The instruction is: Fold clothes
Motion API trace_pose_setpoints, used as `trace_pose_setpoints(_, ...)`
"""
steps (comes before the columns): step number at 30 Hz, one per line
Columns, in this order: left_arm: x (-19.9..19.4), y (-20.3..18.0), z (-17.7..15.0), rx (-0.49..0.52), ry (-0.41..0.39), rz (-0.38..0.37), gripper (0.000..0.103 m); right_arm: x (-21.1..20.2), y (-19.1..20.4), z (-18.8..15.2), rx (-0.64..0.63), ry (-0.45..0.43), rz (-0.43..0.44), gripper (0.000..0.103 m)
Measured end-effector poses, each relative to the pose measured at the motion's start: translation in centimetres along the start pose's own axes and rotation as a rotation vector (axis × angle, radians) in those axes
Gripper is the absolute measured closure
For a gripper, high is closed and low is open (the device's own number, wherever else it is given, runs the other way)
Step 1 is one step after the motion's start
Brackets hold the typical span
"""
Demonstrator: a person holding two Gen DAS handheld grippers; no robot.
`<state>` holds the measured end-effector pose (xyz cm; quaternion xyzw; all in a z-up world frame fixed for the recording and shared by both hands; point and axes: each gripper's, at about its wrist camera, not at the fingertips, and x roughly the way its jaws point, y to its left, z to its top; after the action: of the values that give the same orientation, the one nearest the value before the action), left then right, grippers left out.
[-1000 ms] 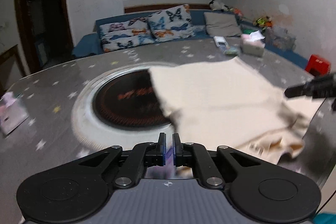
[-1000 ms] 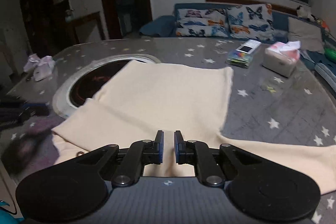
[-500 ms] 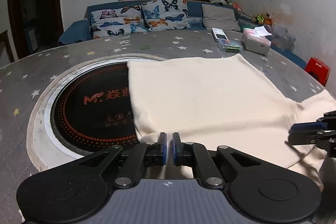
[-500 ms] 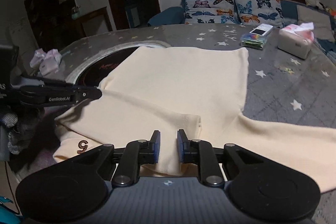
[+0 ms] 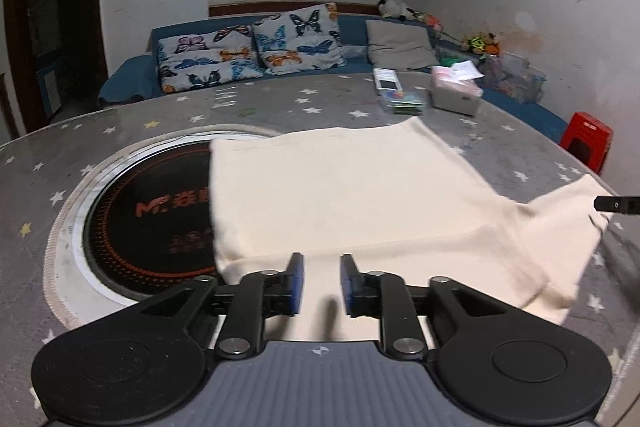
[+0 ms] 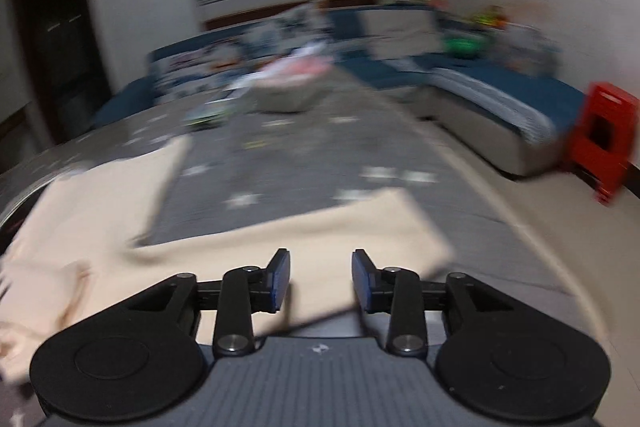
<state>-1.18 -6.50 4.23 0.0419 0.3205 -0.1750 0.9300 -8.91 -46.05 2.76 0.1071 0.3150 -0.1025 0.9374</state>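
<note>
Both grippers—left (image 5: 320, 283), right (image 6: 320, 279)—have just released; jaws open, cream garment (image 5: 352, 195) lies ahead, its sleeve (image 6: 340, 231) unfolded.

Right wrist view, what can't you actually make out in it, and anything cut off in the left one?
- Right wrist view: motion blur smears the sofa and the items on the table; none can be identified.
- Right wrist view: the shirt runs off the left edge.
- Left wrist view: the left gripper body hides the shirt's near hem.
- Left wrist view: the right gripper is cut off by the right edge.
</note>
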Motion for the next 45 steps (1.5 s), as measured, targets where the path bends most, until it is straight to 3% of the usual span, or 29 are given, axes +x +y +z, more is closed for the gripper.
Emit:
trace_pose_setpoints(4,-0.1,-1.6,0.0,0.030,0.001,-0.020,0.067,0.6,-3.4,-0.2,0.102,-0.007,-0.074,0.067)
trace_pose_setpoints(11,0.0,-3.7,-0.1,0.074,0.015,-0.036,0.063,0.7,-4.8,-0.4,0.145,-0.035,-0.053,0.068)
trace_pose_setpoints(12,0.0,-4.0,-0.2,0.077,0.018,-0.037,0.062,0.6,-4.8,-0.4,0.146,-0.040,-0.047,0.070)
trace_pose_setpoints(16,0.2,-5.1,-0.2,0.099,0.025,-0.050,0.062,0.2,-4.9,-0.3,0.150,-0.064,-0.023,0.095)
trace_pose_setpoints(22,0.4,-7.8,-0.1,0.157,0.014,-0.105,0.062,-0.8,-4.9,0.2,0.151,-0.108,0.021,0.098)
trace_pose_setpoints(35,2.7,-11.8,-1.2,0.243,0.037,-0.180,0.062,-5.4,-1.7,3.9,0.100,-0.212,0.179,0.099)
trace_pose_setpoints(40,2.1,-10.8,-0.9,0.203,0.017,-0.185,0.062,-7.2,1.1,5.5,0.050,-0.244,0.258,0.099)
trace_pose_setpoints(45,-0.1,-7.6,-0.6,0.148,-0.031,-0.145,0.062,-8.7,5.6,6.8,-0.042,-0.266,0.353,0.099)
